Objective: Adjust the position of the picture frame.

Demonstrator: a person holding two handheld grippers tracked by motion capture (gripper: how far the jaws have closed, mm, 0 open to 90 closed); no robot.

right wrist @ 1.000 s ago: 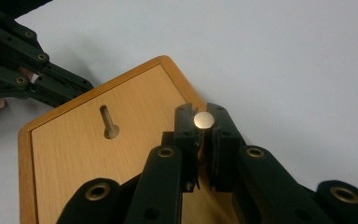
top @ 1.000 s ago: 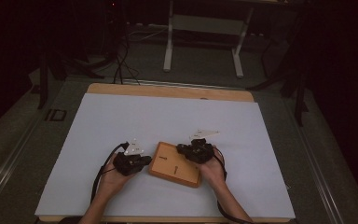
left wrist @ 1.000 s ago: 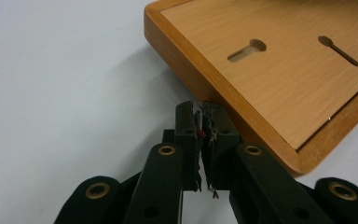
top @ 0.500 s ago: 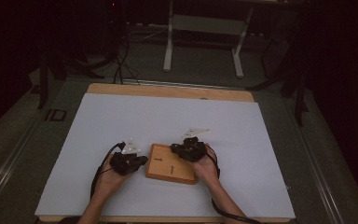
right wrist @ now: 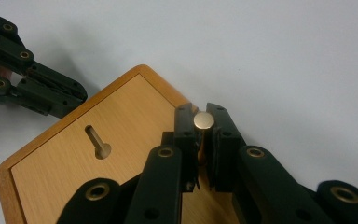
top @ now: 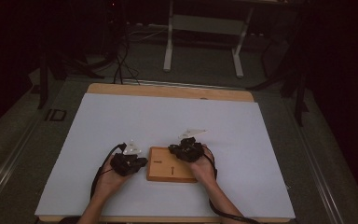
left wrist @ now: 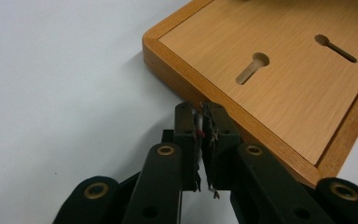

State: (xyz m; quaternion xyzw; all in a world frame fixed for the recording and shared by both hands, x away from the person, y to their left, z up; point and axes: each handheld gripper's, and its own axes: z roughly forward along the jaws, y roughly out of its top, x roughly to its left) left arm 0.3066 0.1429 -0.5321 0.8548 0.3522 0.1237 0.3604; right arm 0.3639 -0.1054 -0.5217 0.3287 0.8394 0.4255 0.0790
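A flat wooden board (top: 168, 173) with two keyhole slots lies on the white table cover, near the front. My left gripper (top: 142, 162) rests at the board's left edge. In the left gripper view its jaws (left wrist: 199, 107) stand shut with just a thin slit, nothing between them, tips at the rim of the board (left wrist: 284, 93). My right gripper (top: 172, 149) reaches over the board's far left corner. In the right gripper view it (right wrist: 203, 109) is shut on a small round brass peg (right wrist: 203, 120) at the edge of the board (right wrist: 140, 112). The left gripper (right wrist: 70, 105) shows there too.
The white cover (top: 261, 140) spreads wide around the board; a wooden table edge (top: 168, 91) runs along the back. Beyond it stand a metal frame's legs (top: 168, 46) and floor cables (top: 121, 60) in the dark.
The board has turned from a skewed lie to square with the table. My right gripper has shifted a little left along its far edge. The left gripper has stayed put.
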